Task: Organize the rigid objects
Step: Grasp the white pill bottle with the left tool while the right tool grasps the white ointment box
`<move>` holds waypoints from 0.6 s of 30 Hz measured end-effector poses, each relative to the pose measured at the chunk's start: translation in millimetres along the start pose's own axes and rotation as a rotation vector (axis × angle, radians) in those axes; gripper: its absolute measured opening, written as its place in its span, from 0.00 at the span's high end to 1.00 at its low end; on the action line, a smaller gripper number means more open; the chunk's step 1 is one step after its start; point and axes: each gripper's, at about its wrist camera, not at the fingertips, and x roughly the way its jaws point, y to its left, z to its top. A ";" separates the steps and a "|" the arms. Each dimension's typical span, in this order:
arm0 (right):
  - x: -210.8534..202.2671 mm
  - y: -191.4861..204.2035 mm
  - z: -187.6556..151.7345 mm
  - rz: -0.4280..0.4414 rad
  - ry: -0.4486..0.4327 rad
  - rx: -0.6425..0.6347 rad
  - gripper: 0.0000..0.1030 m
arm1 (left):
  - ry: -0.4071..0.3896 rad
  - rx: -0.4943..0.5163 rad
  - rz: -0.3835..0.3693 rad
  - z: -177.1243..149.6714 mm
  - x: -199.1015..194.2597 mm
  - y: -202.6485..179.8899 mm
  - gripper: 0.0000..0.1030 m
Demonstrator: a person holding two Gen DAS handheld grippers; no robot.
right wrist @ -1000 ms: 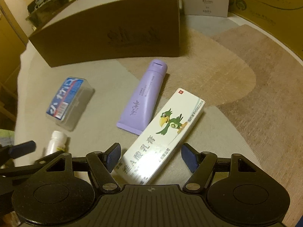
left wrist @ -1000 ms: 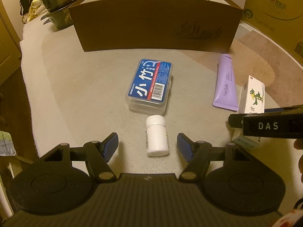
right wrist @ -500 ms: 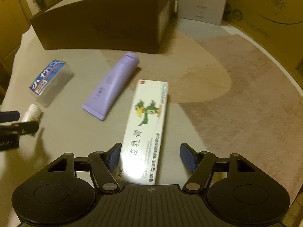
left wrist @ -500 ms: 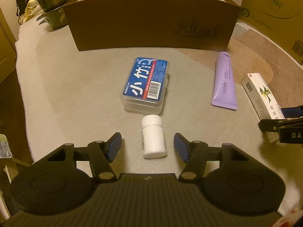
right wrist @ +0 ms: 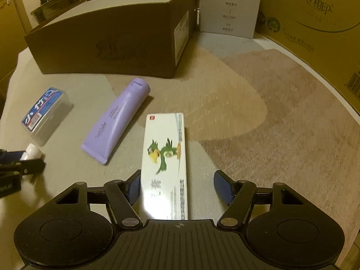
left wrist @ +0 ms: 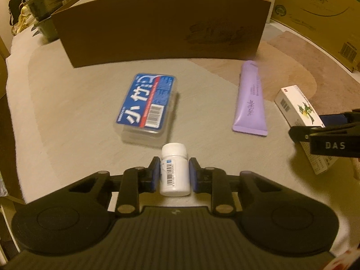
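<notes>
A small white bottle [left wrist: 174, 157] lies on the grey mat, and my left gripper [left wrist: 174, 175] is closing on it, both blue pads against its sides. A long white carton with a green parrot [right wrist: 165, 148] lies between the fingers of my right gripper [right wrist: 177, 182], which stands open: the left pad is at the carton's edge and the right pad is well clear. Between the two lie a purple tube [right wrist: 117, 121] and a clear case with a blue label [left wrist: 148, 103]. An open brown cardboard box [left wrist: 157, 27] stands behind them.
Large yellow-brown cartons [right wrist: 315, 11] line the right side, with a white printed card [right wrist: 229, 6] beside the brown box. Bags and hangers [left wrist: 33, 4] sit at the back left. The mat's left edge [left wrist: 11, 103] drops to a darker floor.
My left gripper moved forward over the white bottle and its jaws closed onto it. The right gripper turned and now lines up with the parrot carton lengthwise between its fingers.
</notes>
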 end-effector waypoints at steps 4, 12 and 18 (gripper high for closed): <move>0.7 4.5 0.2 0.007 -0.019 -0.038 0.51 | -0.001 0.006 -0.003 2.9 1.7 -5.9 0.76; -3.8 10.0 -6.6 0.035 -0.018 -0.065 0.63 | 0.018 0.003 -0.011 2.4 -0.9 -5.9 0.76; -11.3 6.9 -11.7 0.068 0.005 -0.050 0.63 | 0.025 0.007 -0.022 0.9 -4.2 -6.6 0.77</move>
